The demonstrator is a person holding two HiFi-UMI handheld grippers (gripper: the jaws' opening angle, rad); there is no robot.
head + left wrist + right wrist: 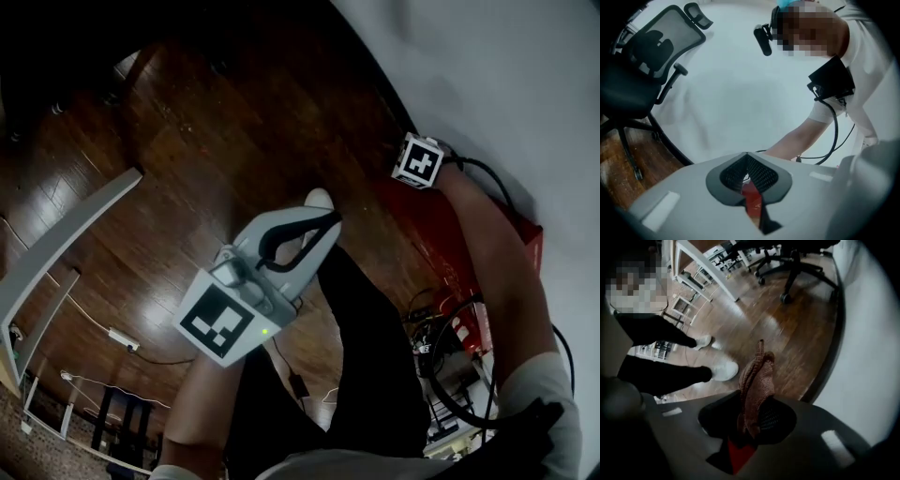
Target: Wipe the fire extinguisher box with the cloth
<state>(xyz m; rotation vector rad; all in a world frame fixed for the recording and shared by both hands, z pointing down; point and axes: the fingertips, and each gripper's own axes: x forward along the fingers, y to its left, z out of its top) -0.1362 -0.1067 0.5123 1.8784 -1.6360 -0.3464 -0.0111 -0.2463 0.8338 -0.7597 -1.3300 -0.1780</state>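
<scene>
The red fire extinguisher box (448, 234) stands on the dark wood floor against the white wall (506, 84). A brown knitted cloth (757, 378) sticks up bunched from my right gripper (752, 420), which is shut on it; red of the box (738, 455) shows just under the jaws. In the head view only that gripper's marker cube (419, 159) shows, above the box's far end. My left gripper (314, 225) hangs left of the box with its jaws shut and nothing in them (749, 176); a strip of red box (753, 200) shows through the gap.
A black office chair (642, 61) stands by the wall. More chairs (797, 258) and a white desk frame (66, 234) are farther out on the floor. Black cables (450, 361) lie at the box's near end. The person's white shoes (724, 370) are close by.
</scene>
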